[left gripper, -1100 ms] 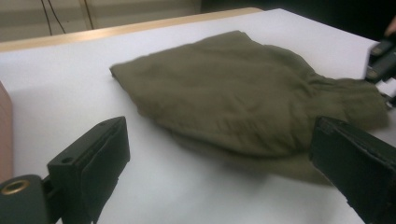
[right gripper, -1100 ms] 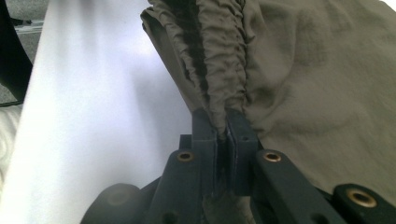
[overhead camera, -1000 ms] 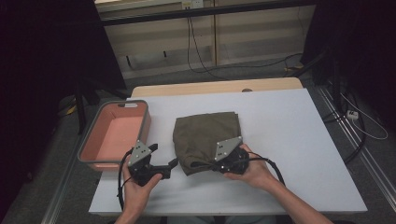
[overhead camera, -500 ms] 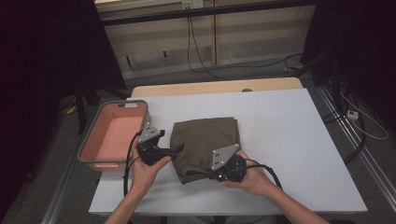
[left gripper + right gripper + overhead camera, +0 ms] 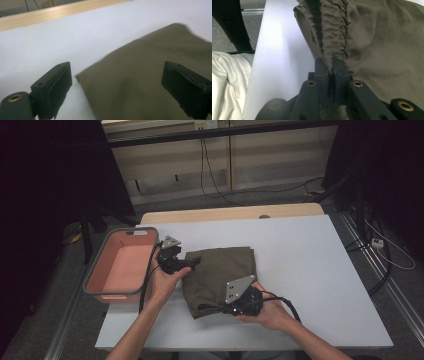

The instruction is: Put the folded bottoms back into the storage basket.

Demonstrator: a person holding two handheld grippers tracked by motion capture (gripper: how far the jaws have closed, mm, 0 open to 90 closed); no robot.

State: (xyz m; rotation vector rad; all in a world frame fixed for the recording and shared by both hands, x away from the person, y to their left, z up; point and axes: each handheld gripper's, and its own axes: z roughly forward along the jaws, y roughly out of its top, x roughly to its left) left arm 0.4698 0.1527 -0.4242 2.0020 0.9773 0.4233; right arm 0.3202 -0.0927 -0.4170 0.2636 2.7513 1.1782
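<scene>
Folded olive garment (image 5: pixel 220 277) is lying near the table's (image 5: pixel 310 270) middle, right of the pink bin (image 5: pixel 120 270). Right gripper (image 5: pixel 239 306), hand palm-up at the near edge, is clamping the gathered waistband (image 5: pixel 332 37). Left gripper (image 5: pixel 192 263) is reaching in at the garment's far-left corner, jaws wide though just narrowing slightly, cloth between them unpinched.
</scene>
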